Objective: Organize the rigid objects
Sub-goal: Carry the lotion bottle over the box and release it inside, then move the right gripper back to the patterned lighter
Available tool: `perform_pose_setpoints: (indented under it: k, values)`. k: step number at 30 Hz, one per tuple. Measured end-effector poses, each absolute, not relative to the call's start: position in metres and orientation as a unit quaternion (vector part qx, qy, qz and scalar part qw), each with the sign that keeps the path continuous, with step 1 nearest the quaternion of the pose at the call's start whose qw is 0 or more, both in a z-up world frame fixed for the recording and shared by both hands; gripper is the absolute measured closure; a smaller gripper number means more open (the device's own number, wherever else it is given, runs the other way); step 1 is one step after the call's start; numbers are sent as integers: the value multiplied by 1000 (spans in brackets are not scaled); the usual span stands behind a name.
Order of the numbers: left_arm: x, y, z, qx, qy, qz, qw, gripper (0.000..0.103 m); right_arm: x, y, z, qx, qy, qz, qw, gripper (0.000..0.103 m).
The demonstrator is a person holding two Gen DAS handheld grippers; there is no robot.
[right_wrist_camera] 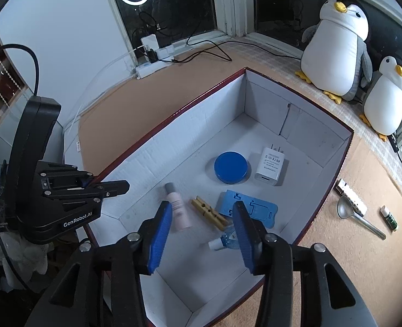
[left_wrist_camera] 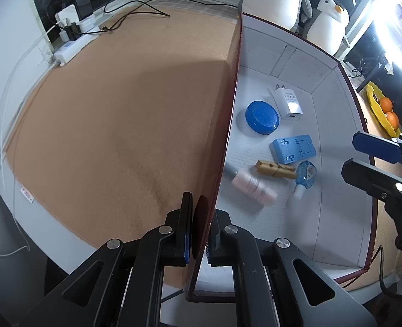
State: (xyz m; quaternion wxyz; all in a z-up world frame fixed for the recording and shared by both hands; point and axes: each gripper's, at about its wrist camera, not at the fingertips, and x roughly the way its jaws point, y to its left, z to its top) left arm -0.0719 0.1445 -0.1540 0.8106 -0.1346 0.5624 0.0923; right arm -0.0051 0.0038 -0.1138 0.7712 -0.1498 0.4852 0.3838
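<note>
Box (right_wrist_camera: pixel 321 199), on surface (right_wrist_camera: pixel 351 259): held lid (right_wrist_camera: pixel 230 167), charger (right_wrist_camera: pixel 269 165), blue plate (right_wrist_camera: pixel 248 208), peg (right_wrist_camera: pixel 208 212), pink bottle (right_wrist_camera: pixel 177 208), small bottle (right_wrist_camera: pixel 225 238). Outside, still to go: spoon (right_wrist_camera: pixel 357 216), tube (right_wrist_camera: pixel 389 218). Left tongs (left_wrist_camera: pixel 199 234) clamped on box wall; right tongs (right_wrist_camera: pixel 201 237) wide open, empty, over box.
</note>
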Motion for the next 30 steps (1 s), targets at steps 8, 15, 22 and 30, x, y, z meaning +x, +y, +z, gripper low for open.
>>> perform_pose_setpoints:
  k: [8, 15, 22, 30]
  values:
    - [-72, 143, -154, -127, 565, 90, 810, 97, 7, -17, -107, -115, 483, 365, 787, 55]
    - [-69, 141, -153, -117, 569, 87, 809, 97, 25, -52, -104, -87, 486, 328, 805, 53]
    - [-64, 139, -154, -103, 576, 85, 806, 97, 52, -102, -106, -57, 494, 270, 825, 52]
    - [-58, 137, -157, -90, 586, 83, 801, 97, 92, -147, -119, -36, 511, 222, 830, 52]
